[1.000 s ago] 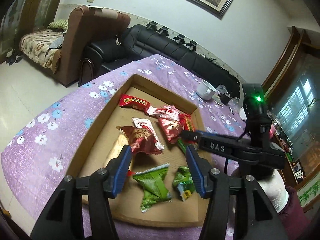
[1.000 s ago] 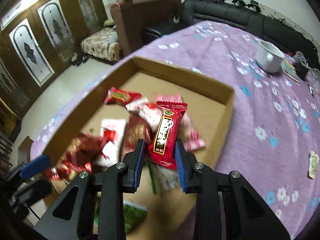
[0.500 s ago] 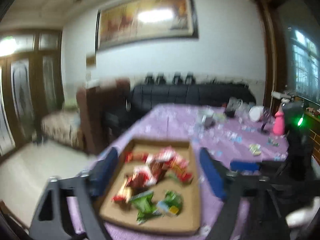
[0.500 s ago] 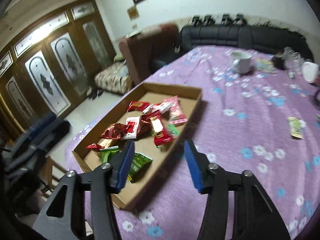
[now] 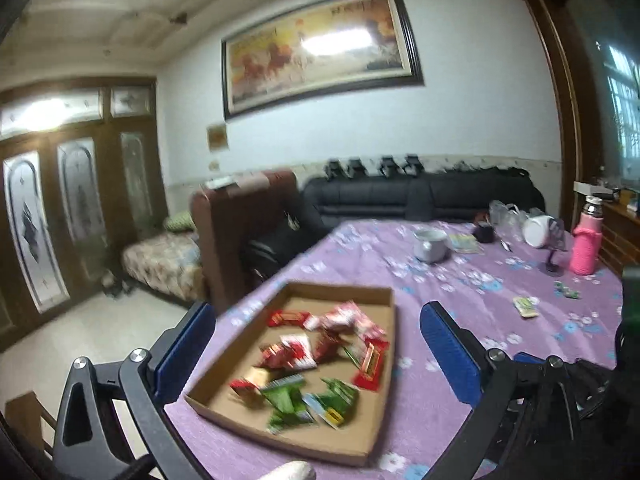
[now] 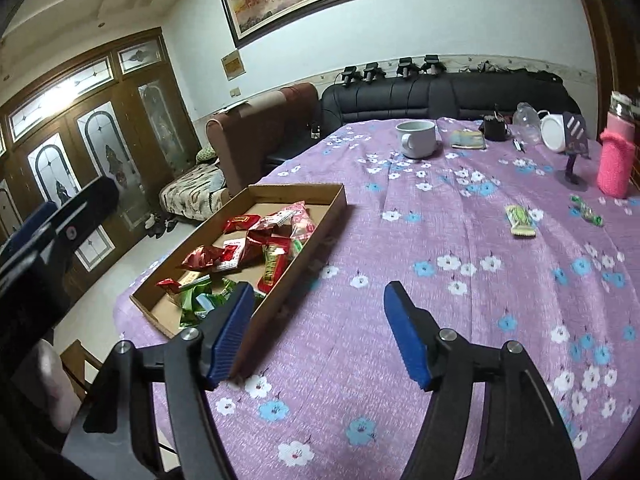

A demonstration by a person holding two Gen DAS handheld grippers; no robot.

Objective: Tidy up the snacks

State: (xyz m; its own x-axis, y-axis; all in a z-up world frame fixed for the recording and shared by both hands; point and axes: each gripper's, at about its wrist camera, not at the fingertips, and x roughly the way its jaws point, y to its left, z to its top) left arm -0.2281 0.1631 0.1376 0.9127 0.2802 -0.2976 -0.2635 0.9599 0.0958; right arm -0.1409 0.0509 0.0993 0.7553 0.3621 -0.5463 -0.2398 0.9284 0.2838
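Both grippers are empty and spread. The left gripper (image 5: 318, 344) has its jaws very wide, and they have just been opening, with nothing between the pads; seen through the gap, the box (image 5: 382, 364) lies beyond them, not gripped. The right gripper (image 6: 320, 330) stands moderately wide, its jaws also just opening, with only bare cloth (image 6: 460, 308) between the pads; its left pad hangs by the box's near right corner, though I cannot tell if it touches. The box, a shallow cardboard tray, sits at the cloth's left edge and holds the gathered snacks (image 6: 240, 256): red packets toward its far end, green ones at its near end, loosely heaped rather than sorted. I judge the open jaws and raised hands to mean each has let go of a packet and is free for the next. To the right of the box, well apart, two packets lie loose on the cloth: a yellow-green one (image 6: 520, 221) and a small green one (image 6: 587, 209) farther right. Beyond the box stand a mug (image 6: 416, 138) and a pink bottle (image 6: 616, 160). Packet printing is too blurred to read.
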